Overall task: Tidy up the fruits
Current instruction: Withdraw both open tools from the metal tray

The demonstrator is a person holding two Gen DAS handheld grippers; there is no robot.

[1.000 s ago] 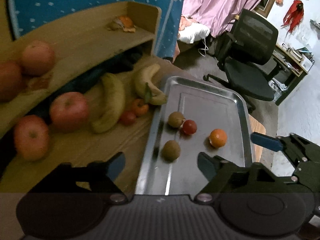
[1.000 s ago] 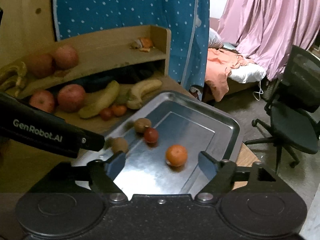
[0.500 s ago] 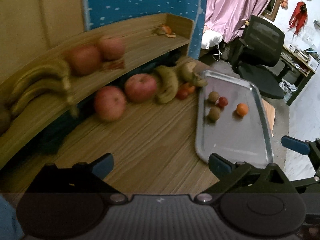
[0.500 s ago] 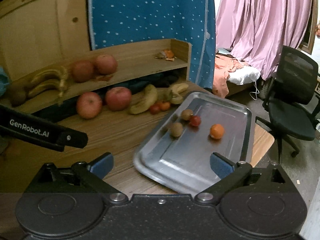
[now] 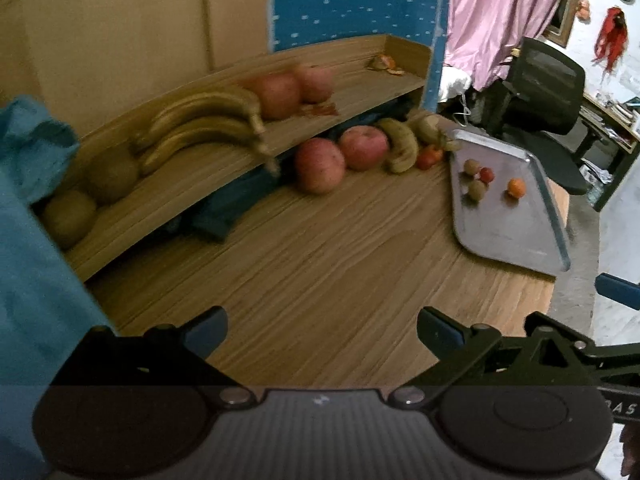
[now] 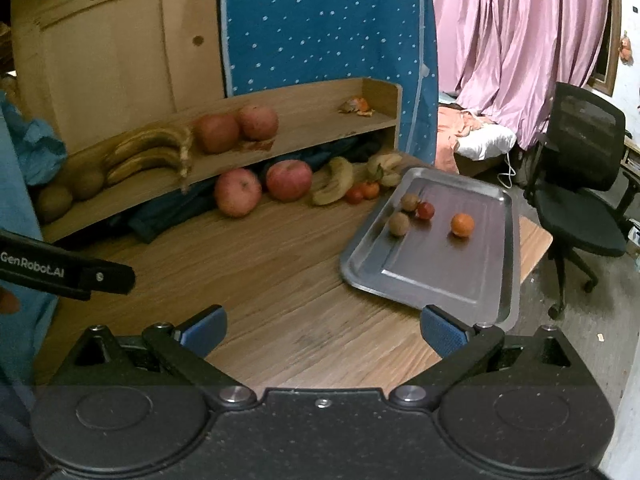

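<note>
A metal tray (image 6: 448, 276) (image 5: 504, 232) lies at the table's right end, holding two kiwis (image 6: 399, 224), a small red fruit (image 6: 425, 210) and an orange (image 6: 462, 225) (image 5: 516, 188). Two apples (image 6: 238, 197) (image 5: 320, 165), loose bananas (image 6: 334, 186) and small tomatoes (image 6: 362, 193) rest on the table beside it. On the wooden shelf (image 6: 304, 136) sit two more apples (image 6: 236, 126), a banana bunch (image 6: 150, 154) (image 5: 204, 124) and kiwis (image 6: 72, 190). My left gripper (image 5: 322, 330) and my right gripper (image 6: 322, 330) both hang open and empty over bare table, well short of the fruit.
Orange peel (image 6: 356, 105) lies at the shelf's right end. Dark blue cloth (image 6: 168, 212) is stuffed under the shelf. A black office chair (image 6: 580, 184) stands right of the table, by pink curtains (image 6: 520, 40). A blue sleeve (image 5: 28, 240) fills the left edge.
Both grippers have pulled back from close over the tray to the table's near side. The tray and fruit look much smaller and farther. Both stay open and empty.
</note>
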